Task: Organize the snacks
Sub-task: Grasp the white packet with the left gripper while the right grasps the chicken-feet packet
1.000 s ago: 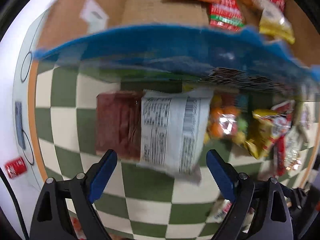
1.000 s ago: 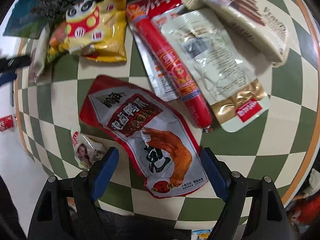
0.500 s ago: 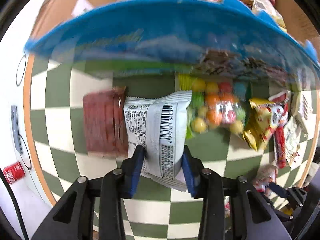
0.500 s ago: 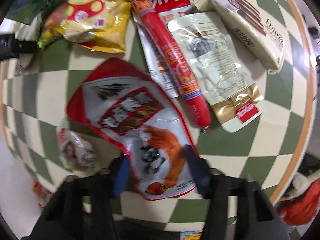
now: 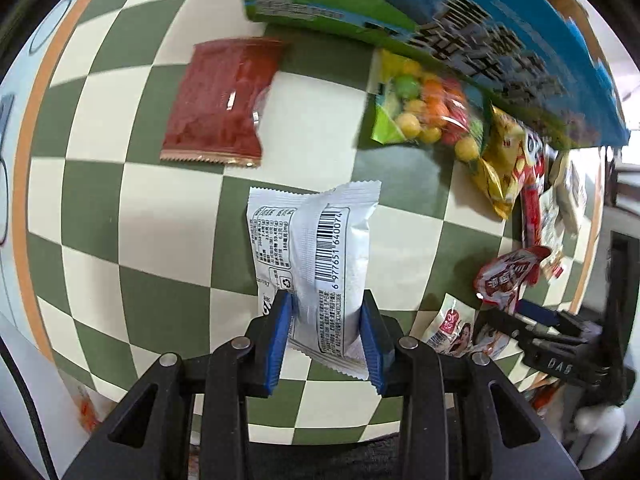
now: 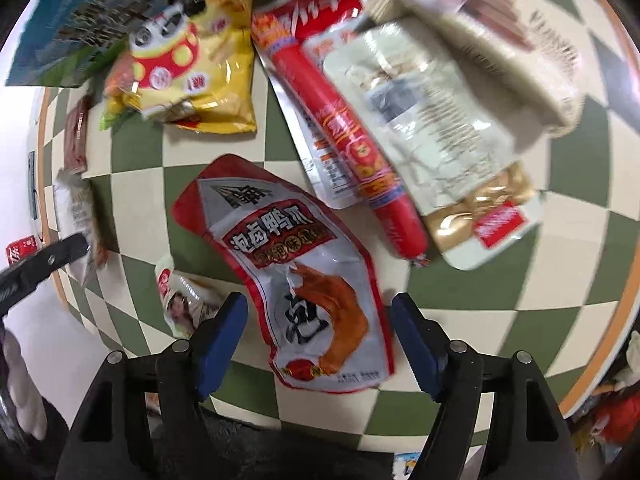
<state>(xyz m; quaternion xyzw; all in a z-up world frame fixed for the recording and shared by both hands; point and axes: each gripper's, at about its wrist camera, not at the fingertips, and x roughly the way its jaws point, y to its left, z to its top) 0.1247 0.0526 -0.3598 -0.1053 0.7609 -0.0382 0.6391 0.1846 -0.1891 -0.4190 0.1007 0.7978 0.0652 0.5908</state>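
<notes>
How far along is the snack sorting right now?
Early. In hand: the left gripper is shut on the white barcoded snack packet. The right gripper is open around the red-and-white duck-claw pouch. Left on the checkered tablecloth: red sausage stick, yellow chip bag, dark red packet.

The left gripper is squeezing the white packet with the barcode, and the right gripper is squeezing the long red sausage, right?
Not quite. The left gripper does squeeze the white packet, but the right gripper isn't squeezing the red sausage. In the right wrist view its fingers are open on either side of the red-and-white duck pouch; the sausage lies apart, farther out.
</notes>
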